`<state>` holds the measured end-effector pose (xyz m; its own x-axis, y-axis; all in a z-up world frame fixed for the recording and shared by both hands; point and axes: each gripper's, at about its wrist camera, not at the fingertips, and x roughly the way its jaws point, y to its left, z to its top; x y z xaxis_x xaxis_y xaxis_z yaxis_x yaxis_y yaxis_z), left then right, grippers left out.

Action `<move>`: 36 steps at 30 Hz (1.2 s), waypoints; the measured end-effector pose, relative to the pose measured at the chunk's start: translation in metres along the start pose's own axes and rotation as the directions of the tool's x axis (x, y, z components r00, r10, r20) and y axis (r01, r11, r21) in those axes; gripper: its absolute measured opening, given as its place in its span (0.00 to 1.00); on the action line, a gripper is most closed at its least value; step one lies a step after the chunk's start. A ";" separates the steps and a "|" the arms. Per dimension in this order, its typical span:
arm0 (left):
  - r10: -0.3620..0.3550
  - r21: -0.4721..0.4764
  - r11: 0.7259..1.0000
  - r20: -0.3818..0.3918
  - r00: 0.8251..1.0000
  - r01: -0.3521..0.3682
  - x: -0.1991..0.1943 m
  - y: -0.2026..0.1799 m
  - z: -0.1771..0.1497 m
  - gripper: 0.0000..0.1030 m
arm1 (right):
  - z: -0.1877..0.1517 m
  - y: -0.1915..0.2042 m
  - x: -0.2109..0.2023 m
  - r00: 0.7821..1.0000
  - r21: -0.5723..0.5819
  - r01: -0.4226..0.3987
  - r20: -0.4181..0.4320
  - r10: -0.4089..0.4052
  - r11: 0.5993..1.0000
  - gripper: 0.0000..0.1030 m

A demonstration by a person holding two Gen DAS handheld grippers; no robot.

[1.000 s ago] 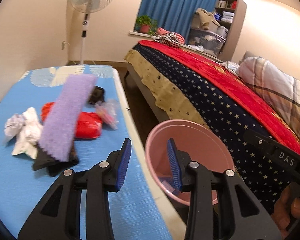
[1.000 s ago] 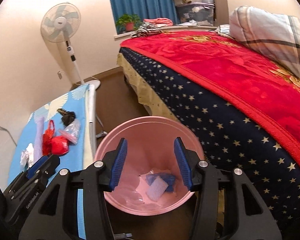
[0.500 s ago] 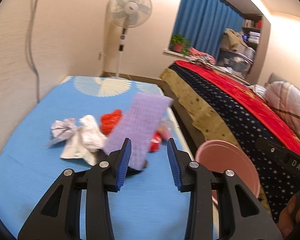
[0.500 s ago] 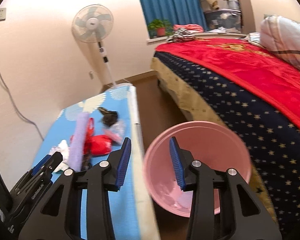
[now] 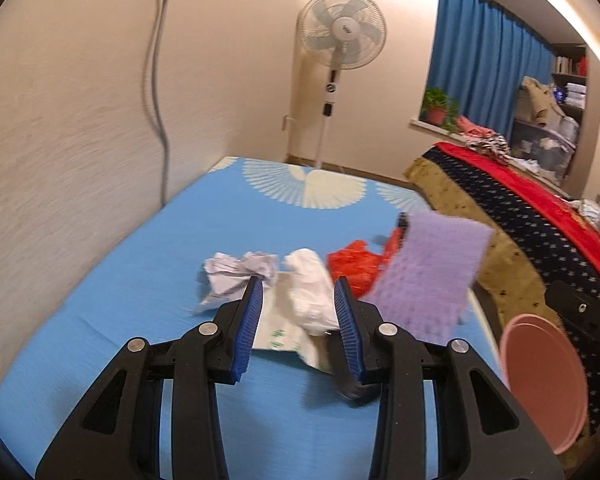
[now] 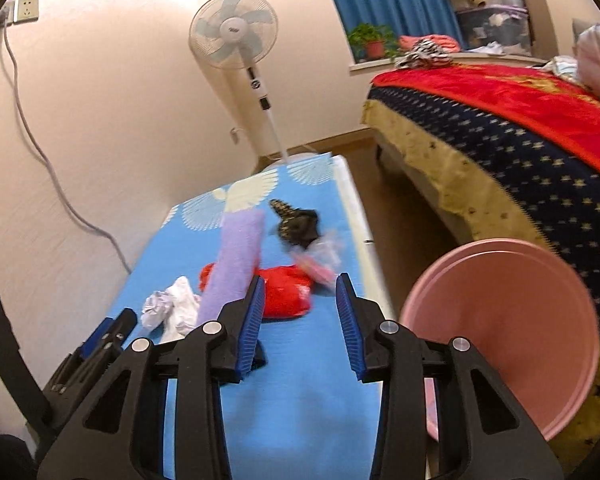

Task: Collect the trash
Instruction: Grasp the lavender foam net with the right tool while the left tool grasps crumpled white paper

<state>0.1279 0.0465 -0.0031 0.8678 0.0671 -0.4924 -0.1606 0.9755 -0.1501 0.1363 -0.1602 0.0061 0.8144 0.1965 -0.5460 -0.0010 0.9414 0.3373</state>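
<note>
- Left wrist view: left gripper (image 5: pixel 296 320) in the lower centre of the frame, blue pads part open, nothing between them; empty. Aimed at the white wad (image 5: pixel 311 285) lying on the blue table cover (image 5: pixel 148 280), centre of frame.
- Crumpled lined paper (image 5: pixel 236 270) just left of the wad; red plastic bag (image 5: pixel 352 264) just right of it; purple sponge cloth (image 5: pixel 428 272) standing tilted further right, propped on something dark that is mostly hidden.
- Pink bin (image 5: pixel 544 380) at the lower right edge, off the table side, beside the bed (image 5: pixel 540 224).
- Judgement: step in hand is the reach for the next piece. Best to bracket the wad alone, pads on either side, clear of the flat printed wrapper (image 5: pixel 278 330) under it, then close. Soft paper likely to compress, so a firm close before lifting.
- Right wrist view: right gripper (image 6: pixel 300 320) in the lower centre, jaws have just been closing, now part open with nothing held. Red plastic bag (image 6: pixel 286 294) directly beyond the pads.
- Black scrap (image 6: pixel 296 222) and clear wrapper (image 6: pixel 320 258) further up the table, upper centre. Left gripper (image 6: pixel 100 340) visible at lower left.
- Pink bin (image 6: pixel 512 332) at right, mouth tilted toward the camera.
- Judgement: the gap looks narrow for the bag; widen first, or pinch a fold. Keep the two tools apart over the pile.
</note>
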 end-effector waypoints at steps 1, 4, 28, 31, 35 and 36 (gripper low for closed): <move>0.016 -0.004 1.000 -0.005 1.000 -0.016 0.006 0.004 0.001 0.35 | 0.000 0.003 0.005 1.000 -0.002 -0.011 -0.007 0.011 1.000 0.36; 0.042 -0.026 0.999 -0.018 0.999 -0.042 0.018 0.013 0.004 0.35 | -0.001 0.010 0.020 0.999 -0.002 -0.035 -0.030 0.034 0.999 0.37; 0.029 -0.062 0.997 -0.155 0.988 -0.039 0.074 0.027 0.007 0.10 | -0.008 0.029 0.062 0.989 -0.028 -0.080 -0.126 0.076 0.996 0.07; 0.031 -0.062 0.997 -0.137 0.990 -0.040 0.066 0.028 0.010 0.06 | -0.007 0.028 0.057 0.990 -0.024 -0.085 -0.117 0.081 0.996 0.07; 0.023 -0.064 0.997 -0.102 0.995 -0.030 0.053 0.028 0.018 0.05 | -0.003 0.034 0.044 0.992 -0.033 -0.092 -0.094 0.089 0.995 0.06; 0.015 -0.069 0.997 -0.091 0.996 -0.022 0.048 0.029 0.020 0.05 | 0.000 0.036 0.038 0.992 -0.039 -0.097 -0.081 0.093 0.995 0.06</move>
<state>0.1744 0.0817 -0.0143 0.8187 0.0627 -0.5707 -0.2114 0.9571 -0.1982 0.1669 -0.1188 -0.0025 0.7613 0.3050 -0.5721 -0.1023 0.9279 0.3585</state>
